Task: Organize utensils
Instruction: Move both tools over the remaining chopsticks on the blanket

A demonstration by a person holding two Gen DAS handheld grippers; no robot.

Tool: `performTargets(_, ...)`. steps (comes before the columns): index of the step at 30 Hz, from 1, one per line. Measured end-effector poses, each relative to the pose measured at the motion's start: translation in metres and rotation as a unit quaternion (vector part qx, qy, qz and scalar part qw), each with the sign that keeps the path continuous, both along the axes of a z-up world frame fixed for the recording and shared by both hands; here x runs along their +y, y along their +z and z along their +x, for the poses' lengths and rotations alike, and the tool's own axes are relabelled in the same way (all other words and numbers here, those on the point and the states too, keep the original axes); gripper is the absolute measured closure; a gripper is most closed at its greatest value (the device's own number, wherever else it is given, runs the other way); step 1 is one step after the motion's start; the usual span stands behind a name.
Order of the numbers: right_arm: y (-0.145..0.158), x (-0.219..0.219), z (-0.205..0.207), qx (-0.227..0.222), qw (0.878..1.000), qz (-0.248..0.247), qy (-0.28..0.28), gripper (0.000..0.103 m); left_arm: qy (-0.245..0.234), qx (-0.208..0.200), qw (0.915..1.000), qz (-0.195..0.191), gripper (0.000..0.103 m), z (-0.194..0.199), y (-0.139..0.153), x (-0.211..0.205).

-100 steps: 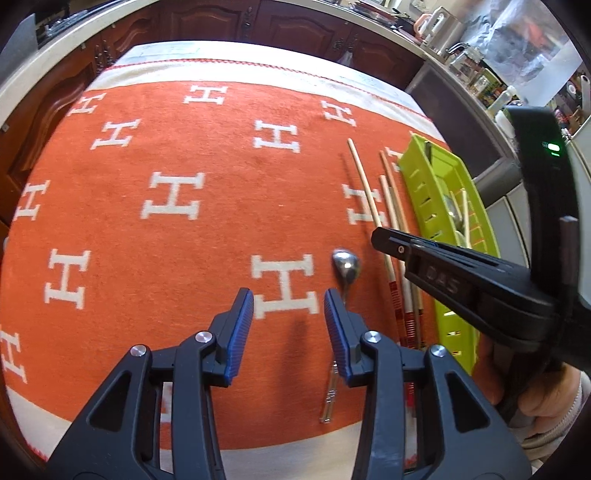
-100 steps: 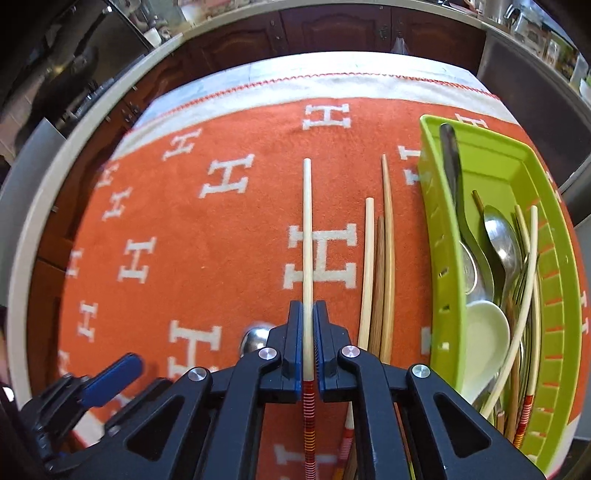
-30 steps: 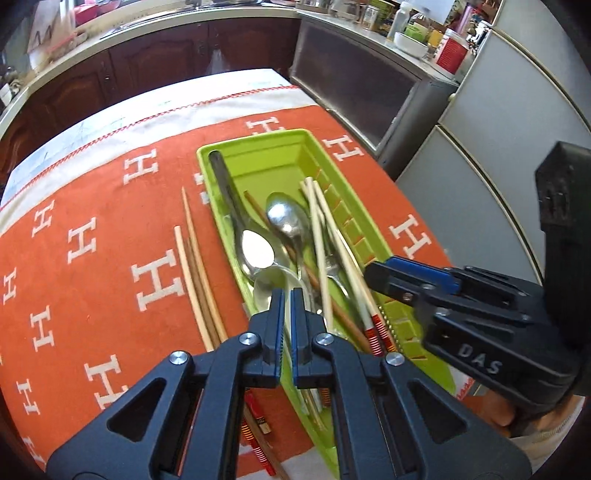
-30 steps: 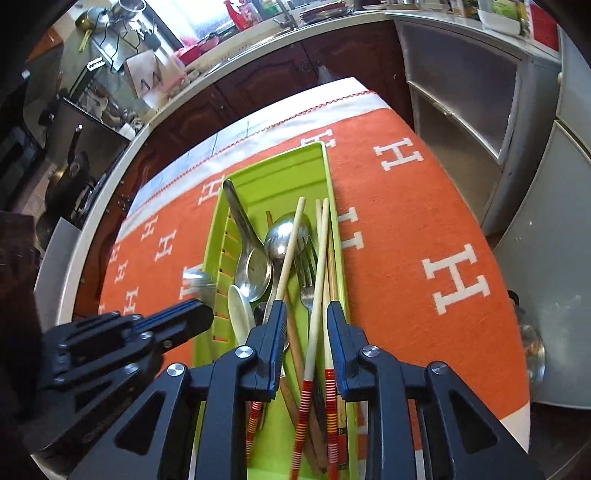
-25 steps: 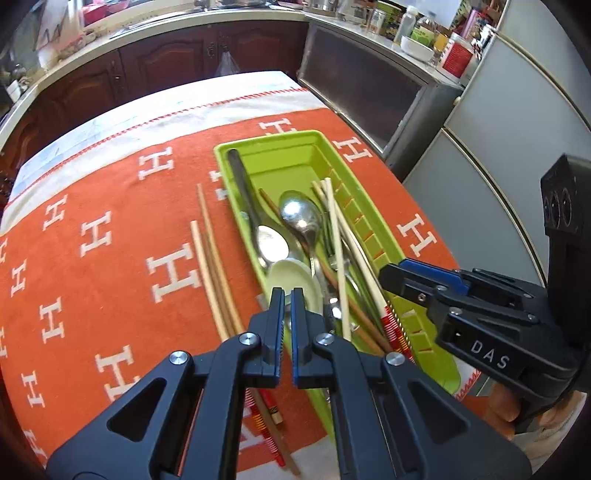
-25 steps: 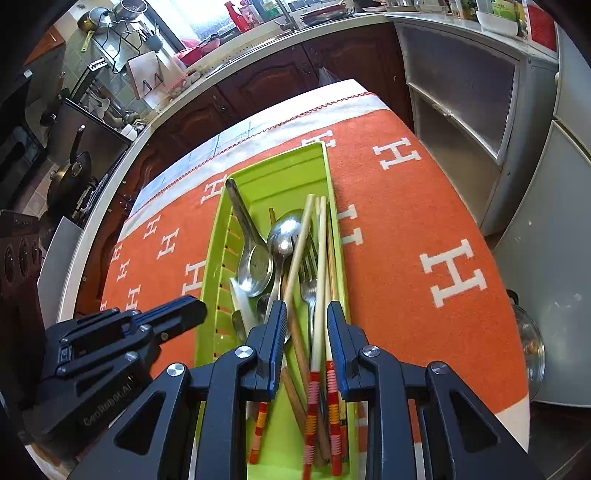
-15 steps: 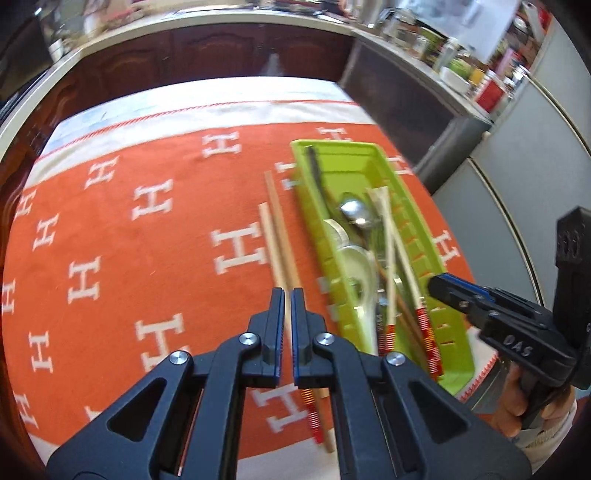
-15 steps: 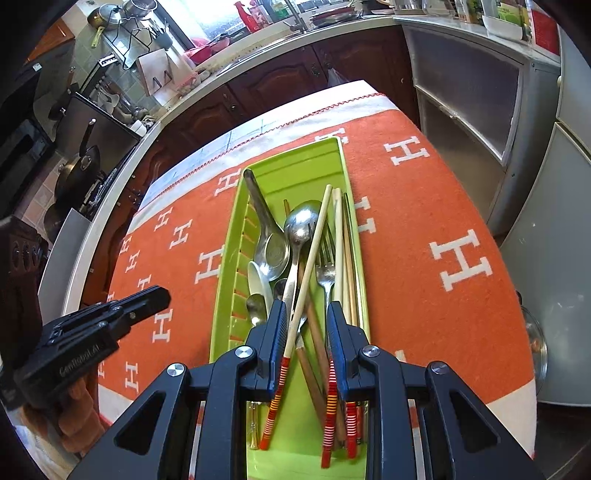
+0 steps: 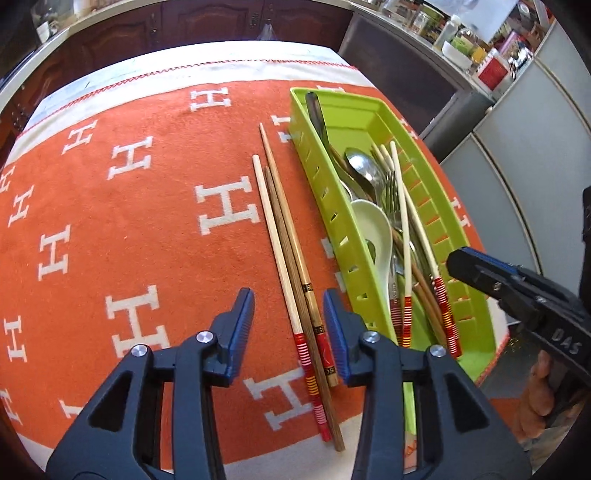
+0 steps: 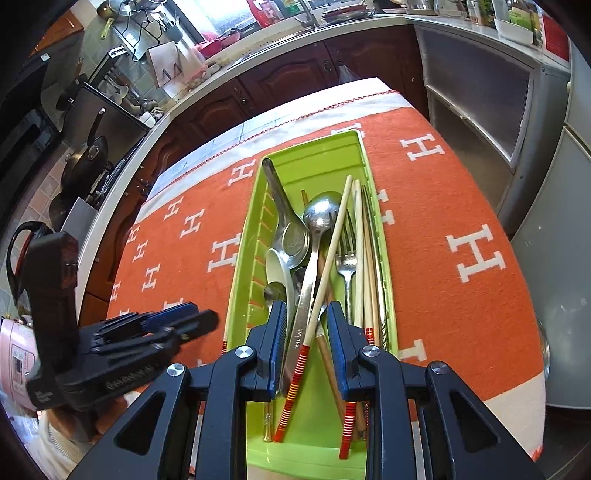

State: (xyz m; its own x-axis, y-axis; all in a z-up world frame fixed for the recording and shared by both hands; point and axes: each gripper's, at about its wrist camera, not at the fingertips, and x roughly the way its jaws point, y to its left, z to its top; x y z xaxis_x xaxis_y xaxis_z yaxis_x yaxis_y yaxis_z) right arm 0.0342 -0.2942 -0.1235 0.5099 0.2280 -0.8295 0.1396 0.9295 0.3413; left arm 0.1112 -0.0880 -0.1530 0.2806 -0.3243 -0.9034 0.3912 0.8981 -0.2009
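Note:
Three chopsticks (image 9: 284,254) lie side by side on the orange cloth (image 9: 129,229), just left of the green utensil tray (image 9: 373,118). My left gripper (image 9: 289,325) is open and empty, its jaws either side of the chopsticks' striped ends. The tray (image 10: 314,155) holds spoons, a fork, a white spoon and several chopsticks (image 10: 325,266). My right gripper (image 10: 306,343) is open and empty above the tray's near end. It also shows in the left wrist view (image 9: 517,291) at the right.
The cloth covers a table with its right edge close beside the tray. Grey cabinets (image 10: 480,96) stand to the right, dark wooden cabinets (image 9: 184,22) behind. The left gripper shows at lower left in the right wrist view (image 10: 140,343).
My left gripper was shut and has opened, moving left from the tray to over the three chopsticks. My right gripper has stayed open over the tray.

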Motion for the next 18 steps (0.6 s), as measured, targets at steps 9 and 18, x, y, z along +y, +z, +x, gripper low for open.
performTargets(9,0.001,0.0,0.0,-0.001,1.0,0.003,0.0,0.08,-0.027,-0.011,0.9989,0.038,0.067,-0.001,-0.022,-0.019)
performTargets(18,0.001,-0.004,0.0,0.0,1.0,0.005,-0.006,0.08,-0.036,-0.038,0.994,0.096,0.067,-0.007,-0.026,-0.037)
